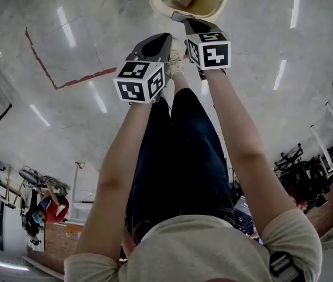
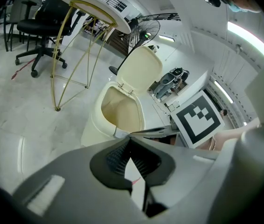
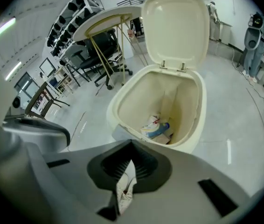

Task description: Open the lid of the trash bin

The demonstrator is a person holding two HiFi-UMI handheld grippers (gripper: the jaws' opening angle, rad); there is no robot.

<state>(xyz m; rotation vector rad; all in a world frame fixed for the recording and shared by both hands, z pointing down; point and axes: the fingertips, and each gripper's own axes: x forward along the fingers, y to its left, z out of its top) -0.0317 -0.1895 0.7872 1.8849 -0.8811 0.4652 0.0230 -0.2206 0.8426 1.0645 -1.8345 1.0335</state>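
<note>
The cream trash bin stands on the floor with its lid swung up and back on its hinges, and some litter lies in the bottom. In the head view the bin's rim is at the top centre. My right gripper hovers just short of that rim, jaws together and holding nothing. My left gripper hangs lower and to the left, also shut and empty. From the left gripper view I see the bin, its raised lid and the right gripper's marker cube.
A round table on thin gold legs stands left of the bin, with an office chair and a fan behind it. Red tape marks the floor. My shoes are right below the grippers.
</note>
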